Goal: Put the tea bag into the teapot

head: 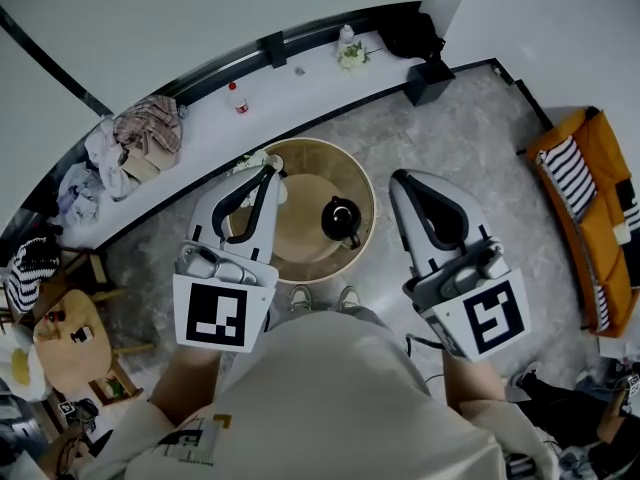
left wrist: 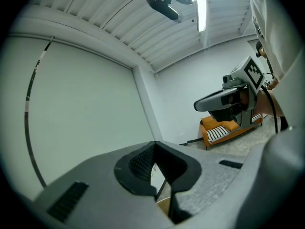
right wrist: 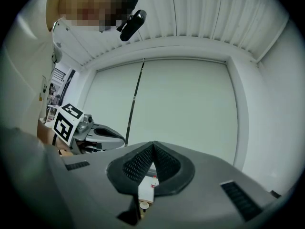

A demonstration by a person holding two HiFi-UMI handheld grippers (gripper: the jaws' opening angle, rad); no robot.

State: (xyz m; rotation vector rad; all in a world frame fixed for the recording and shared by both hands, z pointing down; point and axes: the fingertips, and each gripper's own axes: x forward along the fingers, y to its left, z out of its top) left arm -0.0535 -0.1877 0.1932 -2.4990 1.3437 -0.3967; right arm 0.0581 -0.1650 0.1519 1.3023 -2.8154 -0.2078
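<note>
Grey-shelled left gripper (head: 270, 174) (left wrist: 153, 144): your jaws are closed, the ribbed black pads meet at the tip, and nothing shows pinched between them.

Right gripper (head: 401, 179) (right wrist: 152, 144): the jaws are closed the same way, pad to pad, with nothing held. You hold the two grippers side by side and well apart, their marker cubes nearest you.

Black teapot (head: 340, 219): upright, below and ahead of both tips, between the two grippers.

Round wooden table (head: 310, 236): under the teapot. Your left gripper overlaps its left edge.

Small pale item (head: 283, 190): on the table just past the left tip. Whether it is the tea bag cannot be told.

White ledge (head: 300, 93): curves beyond the table, ahead of both grippers.

Red-capped bottle (head: 237, 98): stands on the ledge, ahead of the left gripper.

Heap of cloth (head: 140, 133): on the ledge, out to the left of the left gripper.

Orange sofa (head: 590, 203) (left wrist: 224, 128): well out to the right of the right gripper, with a striped cushion.
</note>
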